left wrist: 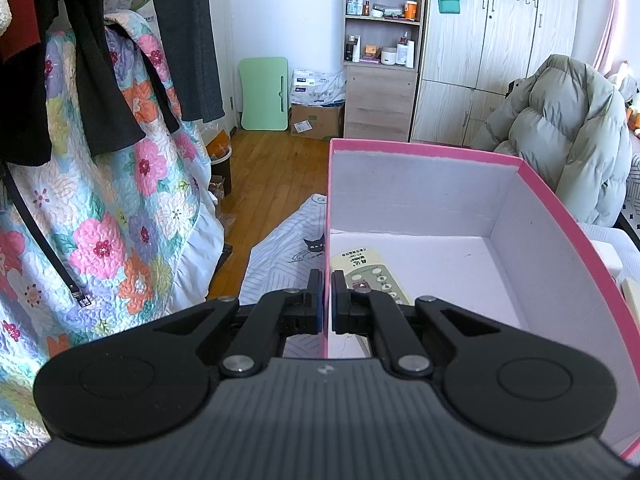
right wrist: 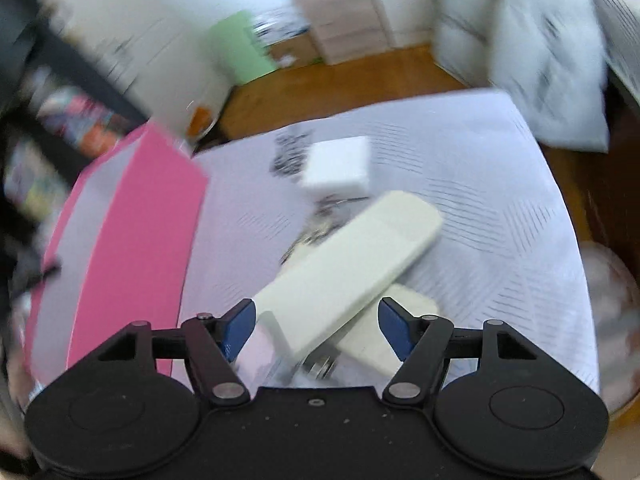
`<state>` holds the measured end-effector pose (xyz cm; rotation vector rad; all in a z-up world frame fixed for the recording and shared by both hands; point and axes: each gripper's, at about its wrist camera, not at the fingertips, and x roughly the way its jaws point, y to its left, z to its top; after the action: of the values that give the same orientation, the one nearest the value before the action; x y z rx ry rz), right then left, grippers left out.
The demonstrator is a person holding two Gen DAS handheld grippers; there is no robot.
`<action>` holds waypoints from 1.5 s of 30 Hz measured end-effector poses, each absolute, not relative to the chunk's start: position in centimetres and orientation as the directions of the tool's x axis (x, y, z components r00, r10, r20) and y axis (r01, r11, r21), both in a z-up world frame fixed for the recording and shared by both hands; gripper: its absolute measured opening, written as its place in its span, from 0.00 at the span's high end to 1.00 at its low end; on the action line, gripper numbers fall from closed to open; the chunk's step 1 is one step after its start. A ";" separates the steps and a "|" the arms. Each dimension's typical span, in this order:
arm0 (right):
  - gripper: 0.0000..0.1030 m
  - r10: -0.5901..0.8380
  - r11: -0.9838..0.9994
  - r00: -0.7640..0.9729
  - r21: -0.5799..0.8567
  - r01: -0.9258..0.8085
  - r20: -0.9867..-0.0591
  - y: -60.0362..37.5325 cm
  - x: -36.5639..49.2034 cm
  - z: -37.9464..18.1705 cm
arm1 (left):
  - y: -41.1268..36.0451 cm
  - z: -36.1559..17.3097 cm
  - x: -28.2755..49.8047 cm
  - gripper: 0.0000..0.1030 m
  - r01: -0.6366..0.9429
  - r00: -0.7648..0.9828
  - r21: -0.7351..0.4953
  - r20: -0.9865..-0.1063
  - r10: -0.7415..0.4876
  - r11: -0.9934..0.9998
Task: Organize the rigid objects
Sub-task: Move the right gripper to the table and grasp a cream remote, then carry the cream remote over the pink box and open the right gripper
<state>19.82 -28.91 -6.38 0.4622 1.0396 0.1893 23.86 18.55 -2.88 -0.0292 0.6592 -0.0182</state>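
Note:
My left gripper (left wrist: 327, 300) is shut on the left wall of a pink box (left wrist: 329, 208), one finger outside and one inside. A cream remote control (left wrist: 366, 274) lies on the box's white floor just past the fingers. The right wrist view is blurred. There, my right gripper (right wrist: 316, 320) is open and empty, just above the near end of a long cream remote (right wrist: 348, 264). That remote lies across a second cream remote (right wrist: 384, 340). A small white box (right wrist: 338, 168) lies beyond them. The pink box (right wrist: 136, 240) stands to the left.
Everything rests on a table with a pale patterned cloth (right wrist: 480, 208). Something metallic (right wrist: 320, 366) shows under the remotes. A floral quilt (left wrist: 100, 208) hangs at left, a grey puffer jacket (left wrist: 568, 136) at right, shelves (left wrist: 382, 40) behind, over a wooden floor (left wrist: 272, 160).

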 end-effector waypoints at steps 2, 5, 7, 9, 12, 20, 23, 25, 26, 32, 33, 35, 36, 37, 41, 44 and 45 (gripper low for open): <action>0.29 0.375 0.860 0.505 0.495 0.124 -0.778 -30.0 20.8 -7.5 | 18.6 -2.8 24.0 0.97 0.008 0.789 -0.031 -0.613 -0.026 0.999; 0.29 0.393 0.834 0.509 0.530 0.153 -0.766 -30.5 21.8 -8.4 | 18.7 -2.8 24.0 0.97 0.009 0.788 -0.027 -0.615 -0.024 1.000; 0.29 0.390 0.828 0.509 0.534 0.171 -0.767 -30.6 22.4 -8.7 | 18.8 -2.8 24.1 0.97 0.008 0.788 -0.030 -0.615 -0.025 0.999; 0.29 0.392 0.820 0.498 0.539 0.193 -0.774 -30.8 23.1 -9.6 | 18.8 -2.8 24.1 0.97 0.008 0.788 -0.035 -0.615 -0.028 0.999; 0.25 0.390 0.804 0.516 0.555 0.214 -0.763 -30.8 23.3 -10.5 | 18.6 -2.8 24.1 0.97 0.009 0.788 -0.025 -0.615 -0.022 1.000; 0.70 0.364 0.739 0.613 0.618 0.268 -0.702 -31.9 22.3 -10.4 | 18.7 -2.7 24.1 0.97 0.008 0.786 -0.030 -0.618 -0.025 1.000; 0.74 0.380 0.726 0.635 0.642 0.247 -0.673 -31.9 21.8 -10.0 | 18.7 -2.7 24.0 0.97 0.008 0.786 -0.027 -0.618 -0.023 1.000; 0.76 0.380 0.741 0.647 0.636 0.215 -0.661 -31.6 21.6 -9.3 | 18.7 -2.7 24.1 0.97 0.008 0.785 -0.030 -0.618 -0.025 1.000; 0.77 0.382 0.745 0.656 0.637 0.198 -0.651 -31.3 21.4 -8.9 | 18.7 -2.7 24.1 0.97 0.009 0.785 -0.030 -0.619 -0.025 1.000; 0.81 0.389 0.798 0.669 0.595 0.099 -0.633 -29.6 21.1 -6.2 | 18.7 -2.7 24.1 0.97 0.008 0.786 -0.028 -0.618 -0.024 1.000; 0.81 0.390 0.806 0.670 0.586 0.083 -0.632 -29.3 21.1 -5.8 | 18.7 -2.7 24.1 0.97 0.008 0.786 -0.030 -0.618 -0.025 1.000; 0.81 0.387 0.826 0.676 0.561 0.048 -0.628 -28.5 20.9 -5.0 | 18.7 -2.7 24.1 0.97 0.008 0.786 -0.031 -0.618 -0.026 0.999; 0.81 0.386 0.837 0.681 0.547 0.026 -0.623 -28.0 20.8 -4.6 | 18.7 -2.7 24.1 0.97 0.007 0.786 -0.032 -0.618 -0.026 0.999; 0.81 0.384 0.845 0.685 0.534 0.009 -0.620 -27.7 20.6 -4.1 | 18.7 -2.8 24.1 0.97 0.007 0.786 -0.033 -0.618 -0.026 0.999; 0.81 0.377 0.875 0.706 0.482 -0.057 -0.600 -26.1 20.0 -2.4 | 18.7 -2.8 24.1 0.97 0.007 0.786 -0.032 -0.618 -0.026 0.999; 0.81 0.361 0.897 0.728 0.429 -0.102 -0.582 -24.9 19.3 -1.1 | 18.7 -2.7 24.1 0.97 0.007 0.785 -0.033 -0.619 -0.026 0.999; 0.81 0.356 0.905 0.736 0.408 -0.119 -0.575 -24.4 19.1 -0.7 | 18.7 -2.7 24.1 0.97 0.007 0.785 -0.032 -0.618 -0.026 0.999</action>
<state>19.06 -24.41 -0.69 0.3600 0.6983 0.2673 24.11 18.71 -2.74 -0.0284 0.6673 -0.0178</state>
